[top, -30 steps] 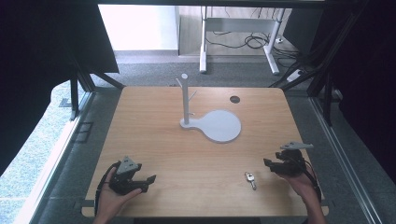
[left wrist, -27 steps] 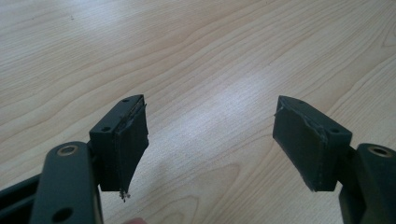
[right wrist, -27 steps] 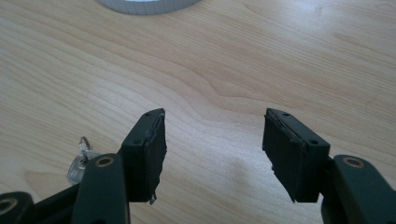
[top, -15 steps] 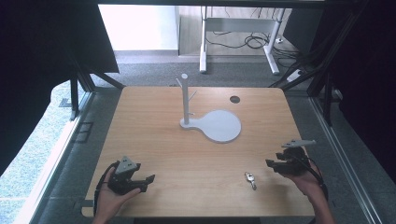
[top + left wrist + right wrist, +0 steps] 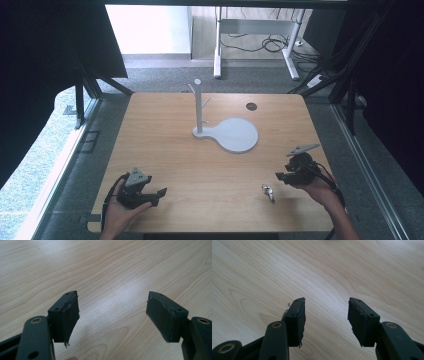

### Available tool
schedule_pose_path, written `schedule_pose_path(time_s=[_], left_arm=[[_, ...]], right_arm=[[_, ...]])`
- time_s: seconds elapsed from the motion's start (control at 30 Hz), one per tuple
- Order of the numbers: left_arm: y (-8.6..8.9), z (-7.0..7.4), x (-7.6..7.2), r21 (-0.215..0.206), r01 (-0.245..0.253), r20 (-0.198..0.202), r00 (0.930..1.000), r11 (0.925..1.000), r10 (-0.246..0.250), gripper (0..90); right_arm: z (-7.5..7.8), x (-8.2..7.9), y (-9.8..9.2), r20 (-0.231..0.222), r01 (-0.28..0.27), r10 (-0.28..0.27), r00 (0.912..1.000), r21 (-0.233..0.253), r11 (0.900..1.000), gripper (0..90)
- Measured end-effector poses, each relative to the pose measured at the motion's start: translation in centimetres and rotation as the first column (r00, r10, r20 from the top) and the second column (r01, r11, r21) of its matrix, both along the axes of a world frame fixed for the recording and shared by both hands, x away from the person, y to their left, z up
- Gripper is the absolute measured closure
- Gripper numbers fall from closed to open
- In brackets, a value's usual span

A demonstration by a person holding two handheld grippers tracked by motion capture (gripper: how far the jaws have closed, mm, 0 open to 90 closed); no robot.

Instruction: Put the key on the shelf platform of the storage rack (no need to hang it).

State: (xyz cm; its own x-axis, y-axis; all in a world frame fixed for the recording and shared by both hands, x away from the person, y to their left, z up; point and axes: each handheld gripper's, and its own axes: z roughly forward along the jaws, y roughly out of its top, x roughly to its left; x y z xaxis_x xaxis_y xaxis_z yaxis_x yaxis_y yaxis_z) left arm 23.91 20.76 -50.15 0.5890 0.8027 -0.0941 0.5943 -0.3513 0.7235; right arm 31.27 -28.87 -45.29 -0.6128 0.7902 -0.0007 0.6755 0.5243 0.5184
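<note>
A small metal key-like object (image 5: 268,192) lies flat on the wooden table (image 5: 165,135) near the front right. My right gripper (image 5: 280,176) (image 5: 325,312) is held in a hand just right of it, low over the wood, open with nothing between its jaws. In the right gripper view a sliver of the metal object (image 5: 287,305) peeks out behind the left jaw. My left gripper (image 5: 161,193) (image 5: 112,307) rests at the front left in the other hand. It is open wide over bare wood.
A white stand (image 5: 198,107) with short pegs rises from a round flat base (image 5: 237,135) at the table's middle back. A dark round hole (image 5: 251,106) sits at the back right. Table edges drop to grey carpet on all sides.
My right gripper has shifted a little left, closer to the metal object. The left gripper has stayed almost still.
</note>
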Motion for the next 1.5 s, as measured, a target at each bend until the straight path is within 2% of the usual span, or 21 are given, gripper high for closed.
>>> schedule_pose_path(time_s=[0.07,0.27,0.43,0.73,0.77,1.1,1.37,1.5], left_arm=[[0.0,0.0,0.0,-0.003,0.000,0.001,1.0000,1.0000,0.000,26.7],[0.1,-0.1,0.0,-0.002,-0.003,-0.003,1.0000,1.0000,0.003,26.7],[0.1,0.0,0.0,0.000,0.003,-0.002,1.0000,1.0000,-0.003,26.7],[0.0,-0.1,0.1,0.000,0.004,-0.004,1.0000,1.0000,-0.004,26.6],[0.0,-0.1,0.1,0.000,0.004,-0.004,1.0000,1.0000,-0.004,26.6],[0.1,-0.2,0.1,-0.001,0.002,-0.007,1.0000,1.0000,-0.002,26.6],[0.1,-0.2,0.1,0.002,-0.003,0.000,1.0000,1.0000,0.003,26.6],[0.1,-0.2,0.1,0.003,-0.002,-0.001,1.0000,1.0000,0.002,26.6]], right_arm=[[0.2,0.1,0.6,-0.017,-0.019,0.019,0.9997,-0.012,1.000,49.2],[0.4,0.0,1.4,-0.026,-0.046,0.045,0.9986,-0.030,0.998,50.6],[0.1,0.1,2.3,-0.060,-0.075,0.072,0.9956,-0.044,0.996,51.5],[-0.3,0.2,3.4,-0.092,-0.113,0.107,0.9900,-0.071,0.991,53.9],[-0.5,0.4,3.6,-0.113,-0.117,0.109,0.9876,-0.069,0.991,54.6],[-1.2,0.8,4.2,-0.172,-0.135,0.120,0.9778,-0.078,0.988,58.0],[-2.4,1.8,5.1,-0.249,-0.138,0.113,0.9619,-0.085,0.987,63.0],[-2.9,2.1,5.4,-0.272,-0.136,0.106,0.9563,-0.093,0.986,64.6]])
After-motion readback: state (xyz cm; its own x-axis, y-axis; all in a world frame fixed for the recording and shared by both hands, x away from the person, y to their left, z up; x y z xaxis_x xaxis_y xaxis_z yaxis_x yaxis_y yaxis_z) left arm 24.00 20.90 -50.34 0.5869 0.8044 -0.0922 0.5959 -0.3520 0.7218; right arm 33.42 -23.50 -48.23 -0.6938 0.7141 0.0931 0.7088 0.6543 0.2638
